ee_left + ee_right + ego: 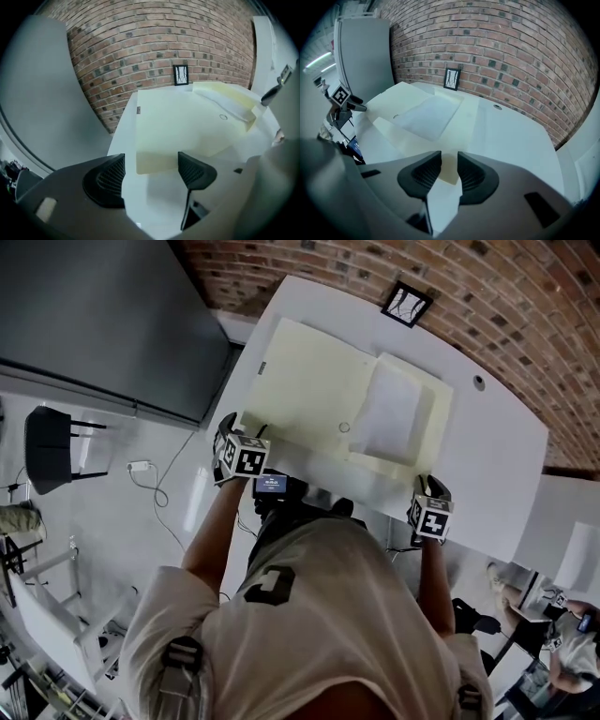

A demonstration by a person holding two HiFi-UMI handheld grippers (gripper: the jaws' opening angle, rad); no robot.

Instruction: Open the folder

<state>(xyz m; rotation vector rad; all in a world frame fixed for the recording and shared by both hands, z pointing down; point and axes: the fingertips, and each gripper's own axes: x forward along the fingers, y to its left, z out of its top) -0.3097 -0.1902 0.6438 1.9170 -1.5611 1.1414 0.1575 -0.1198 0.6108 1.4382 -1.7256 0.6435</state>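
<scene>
even daylight, strong fisheye edges

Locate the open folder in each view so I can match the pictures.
Head view: the folder lies open at upper centre.
Left gripper view: the folder fills the centre and runs off to the right.
Right gripper view: the folder sits left of centre, with its near corner at low centre.
Shared landmark: the small black-framed picture against the brick wall, behind the folder.

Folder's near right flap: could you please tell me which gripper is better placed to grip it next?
Right. The right gripper has a corner of that flap between its narrowly open jaws; the left gripper, jaws wide apart, sits at the opposite corner of the folder.
</scene>
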